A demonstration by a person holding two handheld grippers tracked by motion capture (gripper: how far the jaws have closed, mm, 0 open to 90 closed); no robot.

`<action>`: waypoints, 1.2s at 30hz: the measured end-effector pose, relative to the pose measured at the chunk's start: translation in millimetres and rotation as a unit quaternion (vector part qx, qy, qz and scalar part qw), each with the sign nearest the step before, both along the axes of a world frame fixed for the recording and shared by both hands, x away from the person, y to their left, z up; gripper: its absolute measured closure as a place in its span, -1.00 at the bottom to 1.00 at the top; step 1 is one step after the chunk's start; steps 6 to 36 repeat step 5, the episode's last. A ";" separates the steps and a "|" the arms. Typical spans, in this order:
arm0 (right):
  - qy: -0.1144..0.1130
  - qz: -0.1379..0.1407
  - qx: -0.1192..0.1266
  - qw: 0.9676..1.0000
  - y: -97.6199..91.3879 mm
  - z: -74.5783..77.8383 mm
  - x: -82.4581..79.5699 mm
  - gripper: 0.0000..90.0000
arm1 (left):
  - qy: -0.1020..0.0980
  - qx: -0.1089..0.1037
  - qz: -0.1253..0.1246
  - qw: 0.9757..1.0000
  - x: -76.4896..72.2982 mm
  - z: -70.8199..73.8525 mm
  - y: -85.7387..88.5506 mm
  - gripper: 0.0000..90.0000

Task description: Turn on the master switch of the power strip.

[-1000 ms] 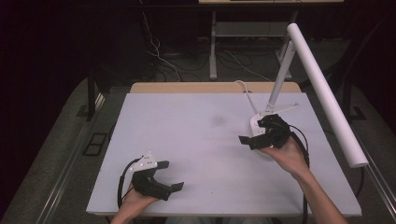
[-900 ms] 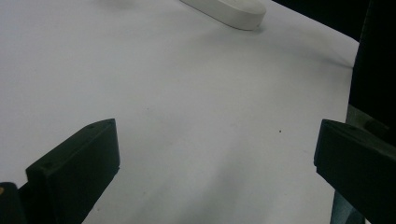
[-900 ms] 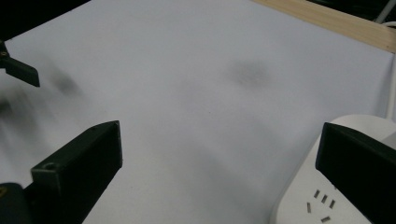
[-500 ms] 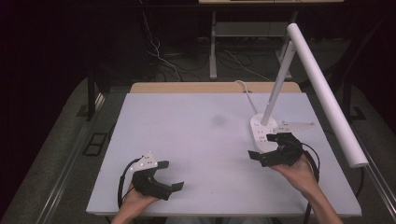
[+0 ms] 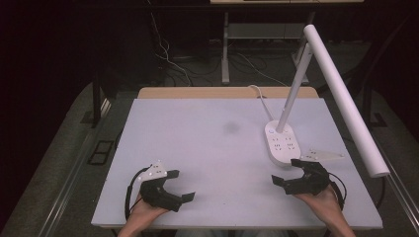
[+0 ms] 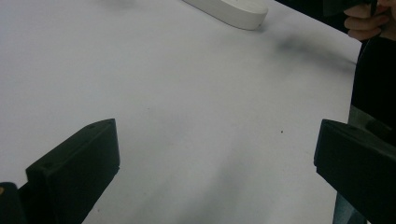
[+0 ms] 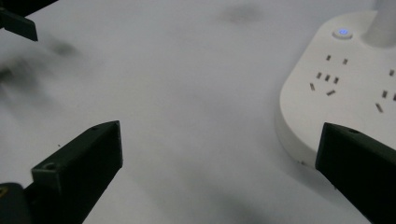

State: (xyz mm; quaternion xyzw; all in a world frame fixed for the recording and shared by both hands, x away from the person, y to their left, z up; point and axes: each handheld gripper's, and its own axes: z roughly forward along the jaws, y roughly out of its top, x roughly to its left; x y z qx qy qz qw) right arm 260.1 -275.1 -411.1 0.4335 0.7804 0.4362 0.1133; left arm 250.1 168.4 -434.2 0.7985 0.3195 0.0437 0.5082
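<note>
A white desk lamp stands at the right of the table, its flat base (image 5: 282, 142) carrying several sockets and its long tube head (image 5: 346, 103) slanting out over the right edge. My right gripper (image 5: 284, 171) rests open just in front of the base, holding nothing. In the right gripper view (image 7: 219, 158) the base (image 7: 355, 93) lies close ahead on the right, and a small blue light (image 7: 343, 32) glows on it. My left gripper (image 5: 183, 185) lies open and holds nothing near the front left edge; its own view (image 6: 215, 154) looks across bare table toward the base (image 6: 229, 8).
The white table top (image 5: 207, 148) has a faint dark smudge (image 5: 231, 128) near its middle. The lamp's cord (image 5: 259, 94) runs off the far edge. A wooden strip (image 5: 222, 92) borders the back; beyond it are a dark floor, cables and desk legs.
My right gripper has pulled back from the lamp base toward the table's front edge, still open. The left gripper has stayed where it was.
</note>
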 end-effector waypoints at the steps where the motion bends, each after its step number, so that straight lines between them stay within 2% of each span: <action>1: 0.001 -0.002 0.000 1.000 -0.9 -1.3 -2.0 -1.00 | 0.000 0.000 0.000 1.000 0.1 0.0 0.1 -1.00; 5: -0.005 -0.006 0.000 1.000 -5.0 -5.8 -9.2 -1.00 | 0.001 0.001 -0.001 1.000 1.0 0.3 0.5 -1.00; 36: -0.005 -0.006 0.000 1.000 -5.0 -5.8 -9.2 -1.00 | 0.001 0.001 -0.001 1.000 1.0 0.3 0.5 -1.00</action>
